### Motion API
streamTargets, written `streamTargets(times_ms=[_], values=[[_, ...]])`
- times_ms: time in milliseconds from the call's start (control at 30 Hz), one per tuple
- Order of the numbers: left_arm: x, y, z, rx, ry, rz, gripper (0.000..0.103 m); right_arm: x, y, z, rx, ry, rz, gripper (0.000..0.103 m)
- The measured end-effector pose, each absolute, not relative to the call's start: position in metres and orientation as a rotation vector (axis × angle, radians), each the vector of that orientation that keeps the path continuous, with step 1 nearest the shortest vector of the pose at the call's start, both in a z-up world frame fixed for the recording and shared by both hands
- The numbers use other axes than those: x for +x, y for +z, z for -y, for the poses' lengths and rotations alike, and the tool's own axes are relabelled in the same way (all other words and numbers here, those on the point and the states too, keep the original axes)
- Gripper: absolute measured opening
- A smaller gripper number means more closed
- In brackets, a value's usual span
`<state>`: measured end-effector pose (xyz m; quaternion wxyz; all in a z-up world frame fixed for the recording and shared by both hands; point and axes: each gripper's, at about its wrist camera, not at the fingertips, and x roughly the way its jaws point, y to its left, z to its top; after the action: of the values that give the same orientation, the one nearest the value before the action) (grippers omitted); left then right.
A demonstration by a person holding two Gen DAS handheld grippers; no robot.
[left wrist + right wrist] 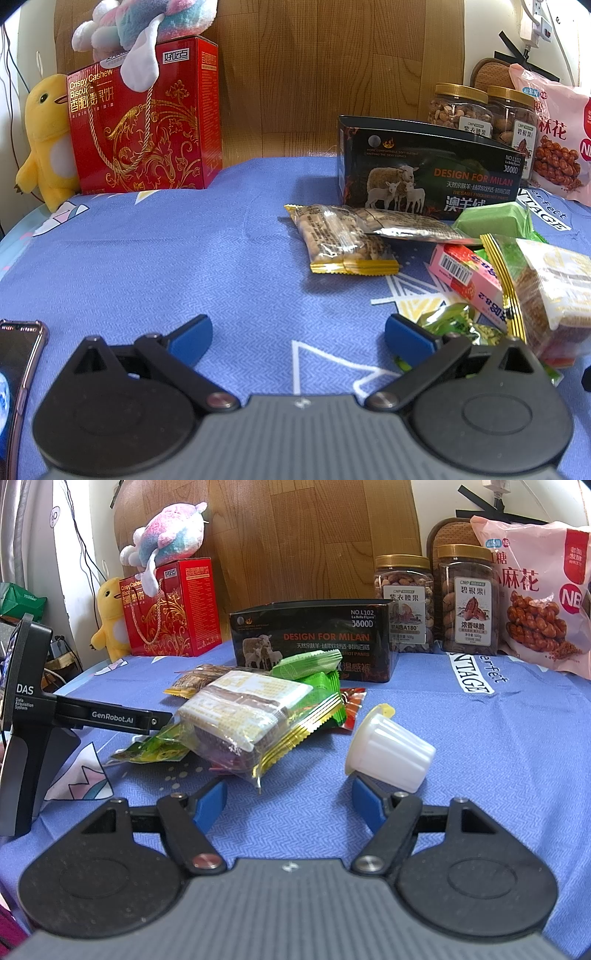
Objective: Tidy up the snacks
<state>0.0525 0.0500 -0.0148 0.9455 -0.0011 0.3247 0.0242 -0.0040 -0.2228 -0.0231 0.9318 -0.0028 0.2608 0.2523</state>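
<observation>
The white jelly cup (391, 751) lay sideways, lid pointing left, beside piled snack packets (247, 716); both grippers (298, 332) (290, 801) gaped empty.

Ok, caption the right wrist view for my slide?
Open right gripper facing snack pile, tipped white cup beside it.

gripper: left gripper (298, 334) jaws wide apart, nothing btwn
cloth: blue tablecloth (166, 266)
snacks: packets (345, 240) piled right — black box (424, 170) behind
far left: red box (147, 122)

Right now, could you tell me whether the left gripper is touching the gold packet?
Apart. The left wrist view shows bare blue cloth between the open left gripper and the gold packet.
</observation>
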Motion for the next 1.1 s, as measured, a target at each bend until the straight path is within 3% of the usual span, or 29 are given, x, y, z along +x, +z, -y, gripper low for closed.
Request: streamTargets(times_ms=[767, 1100], values=[[0.053, -0.012, -0.046, -0.023, 0.098, -0.69, 0.103, -0.006, -0.023, 0.218, -0.038, 0.449, -0.536, 0.08], [-0.005, 0.012, -0.034, -0.092, 0.177, -0.587, 0.103, -0.011, -0.023, 0.22, -0.027, 0.36, -0.547, 0.083]])
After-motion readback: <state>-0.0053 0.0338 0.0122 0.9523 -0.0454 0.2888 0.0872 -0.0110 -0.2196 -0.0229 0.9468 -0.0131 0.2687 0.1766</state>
